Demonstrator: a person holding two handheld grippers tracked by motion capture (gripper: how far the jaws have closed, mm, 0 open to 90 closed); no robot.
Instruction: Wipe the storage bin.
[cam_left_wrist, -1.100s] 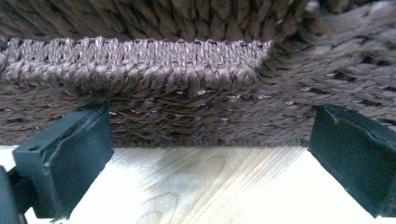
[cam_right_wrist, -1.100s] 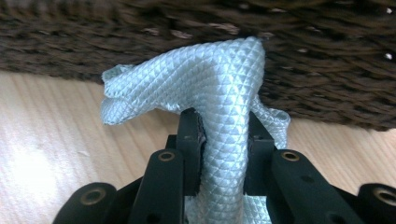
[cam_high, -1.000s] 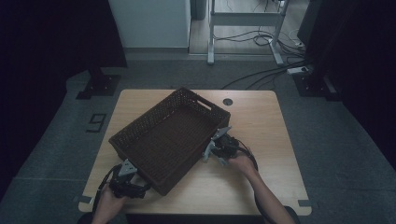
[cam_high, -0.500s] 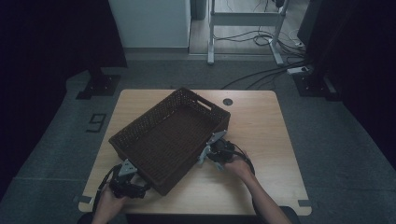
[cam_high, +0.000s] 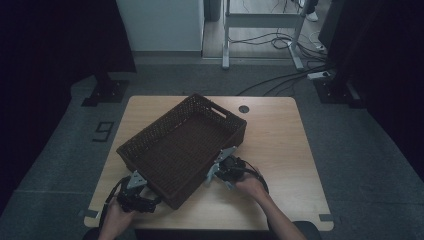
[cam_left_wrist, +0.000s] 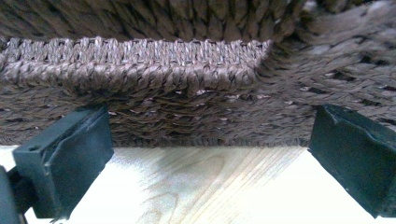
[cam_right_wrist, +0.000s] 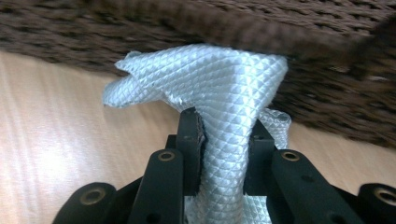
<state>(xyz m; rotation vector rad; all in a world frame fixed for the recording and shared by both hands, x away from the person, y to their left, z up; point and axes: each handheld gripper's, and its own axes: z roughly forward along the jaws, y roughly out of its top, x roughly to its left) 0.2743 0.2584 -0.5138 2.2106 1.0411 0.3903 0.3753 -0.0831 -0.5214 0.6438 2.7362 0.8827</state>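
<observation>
The bench (cam_high: 280, 135), pale wood, fills the middle of the high view, and on it a dark brown woven basket (cam_high: 185, 142) lies skewed, its long axis running from the lower left toward the upper centre of the frame.

Both forearms come up from the bottom edge. The left hand (cam_high: 116, 217) sits at the lower left, at the basket's near corner, with the left tongs (cam_high: 145, 192) pointing up and to the right at that corner. In the left gripper view the two black jaws stand wide apart at the lower left and lower right, with bare bench between them and the basket's woven wall (cam_left_wrist: 187, 93) right ahead; they grip nothing.

The right hand (cam_high: 252, 187) lies at the lower centre, wrist angled to the upper left, and the right tongs (cam_high: 216, 172) meet the basket's long right side. In the right gripper view the jaws are clamped on a pale, shiny quilted cloth (cam_right_wrist: 219, 107). The cloth rises between the pads in a narrow twisted neck, then fans out wide against the basket's side, just under its rim (cam_right_wrist: 261, 32).
</observation>
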